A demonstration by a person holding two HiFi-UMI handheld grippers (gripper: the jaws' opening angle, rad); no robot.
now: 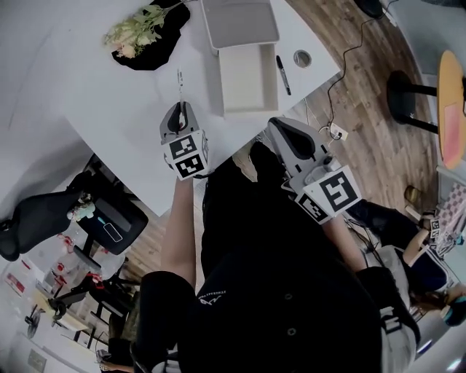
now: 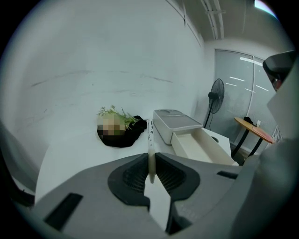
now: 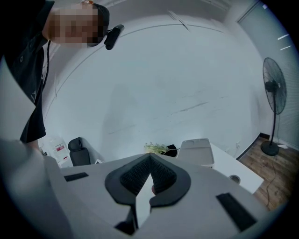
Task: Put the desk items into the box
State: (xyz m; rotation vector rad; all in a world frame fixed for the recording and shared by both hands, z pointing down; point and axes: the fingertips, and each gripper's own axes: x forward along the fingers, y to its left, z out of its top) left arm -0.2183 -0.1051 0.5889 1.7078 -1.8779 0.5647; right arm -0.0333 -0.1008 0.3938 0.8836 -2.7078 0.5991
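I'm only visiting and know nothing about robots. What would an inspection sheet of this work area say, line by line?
Surface: white desk, mostly bare.
Job's things: open box, nothing seen in it, with its lid beside it; black marker lying right of the box; white pen held over the desk.
Clutter: flowers on a black cloth.
Grippers: left gripper shut on the white pen; right gripper shut, nothing in it, near the desk edge.
Cables: one cable across the wood floor to a socket.
Surroundings: office chair, fan, round table.
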